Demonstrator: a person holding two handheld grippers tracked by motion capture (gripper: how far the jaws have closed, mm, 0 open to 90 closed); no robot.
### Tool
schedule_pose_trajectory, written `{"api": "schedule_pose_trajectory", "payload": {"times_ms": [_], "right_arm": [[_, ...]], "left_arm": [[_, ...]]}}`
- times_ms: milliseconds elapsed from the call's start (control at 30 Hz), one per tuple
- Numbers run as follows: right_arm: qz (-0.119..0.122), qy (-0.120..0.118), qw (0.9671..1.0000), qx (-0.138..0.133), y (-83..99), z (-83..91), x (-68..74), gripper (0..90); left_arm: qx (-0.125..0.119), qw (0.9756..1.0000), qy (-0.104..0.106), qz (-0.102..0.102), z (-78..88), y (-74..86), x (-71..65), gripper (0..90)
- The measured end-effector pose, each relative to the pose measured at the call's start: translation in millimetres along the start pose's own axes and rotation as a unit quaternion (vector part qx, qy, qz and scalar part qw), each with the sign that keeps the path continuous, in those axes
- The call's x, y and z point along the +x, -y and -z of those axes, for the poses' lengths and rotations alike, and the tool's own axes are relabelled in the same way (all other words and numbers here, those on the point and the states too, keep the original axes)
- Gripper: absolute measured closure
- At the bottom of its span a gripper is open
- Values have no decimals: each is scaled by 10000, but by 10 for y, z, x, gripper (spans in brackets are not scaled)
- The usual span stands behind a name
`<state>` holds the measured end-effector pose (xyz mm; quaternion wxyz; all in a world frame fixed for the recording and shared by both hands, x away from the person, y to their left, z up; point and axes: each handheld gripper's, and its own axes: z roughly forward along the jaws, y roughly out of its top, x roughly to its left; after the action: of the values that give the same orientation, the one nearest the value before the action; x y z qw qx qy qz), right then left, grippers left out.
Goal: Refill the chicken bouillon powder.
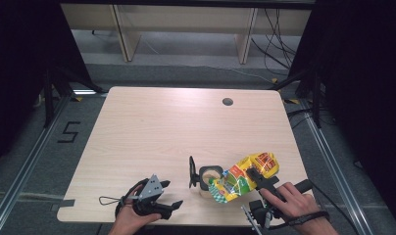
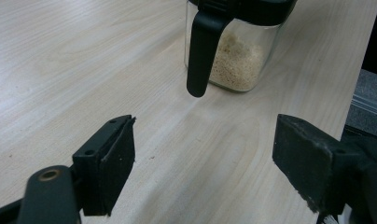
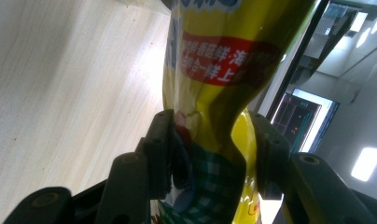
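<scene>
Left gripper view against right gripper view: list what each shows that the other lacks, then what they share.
Left gripper view alone: a clear glass jar with a black lid, part-filled with pale granules, a black handle hanging down its side, and the left gripper open and empty before it.

Right gripper view alone: the right gripper pinching a crumpled yellow foil bag with a red label, and lit screens beyond.

Both: the light wooden table.
</scene>
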<state>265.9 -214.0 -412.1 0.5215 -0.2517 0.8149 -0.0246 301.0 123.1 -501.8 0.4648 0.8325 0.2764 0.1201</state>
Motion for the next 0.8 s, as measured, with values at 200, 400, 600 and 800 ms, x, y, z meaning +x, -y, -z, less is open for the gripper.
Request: {"api": "schedule_pose_trajectory", "payload": {"times_ms": [200, 400, 600, 800], "right_arm": [[-143, -44, 9999, -75, 57, -50, 12, 583], [-595, -355, 9975, -101, 176, -180, 31, 609], [-1454, -627, 9868, -348, 304, -351, 131, 627], [-2084, -898, 9728, -464, 362, -410, 174, 633]], "left_arm": [[4, 10000, -5, 66, -6, 5, -5, 207], [-21, 10000, -1, 77, -11, 2, -9, 208], [-22, 10000, 8, 13, -14, 0, -5, 208], [-57, 9999, 2, 101, -20, 7, -16, 208]]}}
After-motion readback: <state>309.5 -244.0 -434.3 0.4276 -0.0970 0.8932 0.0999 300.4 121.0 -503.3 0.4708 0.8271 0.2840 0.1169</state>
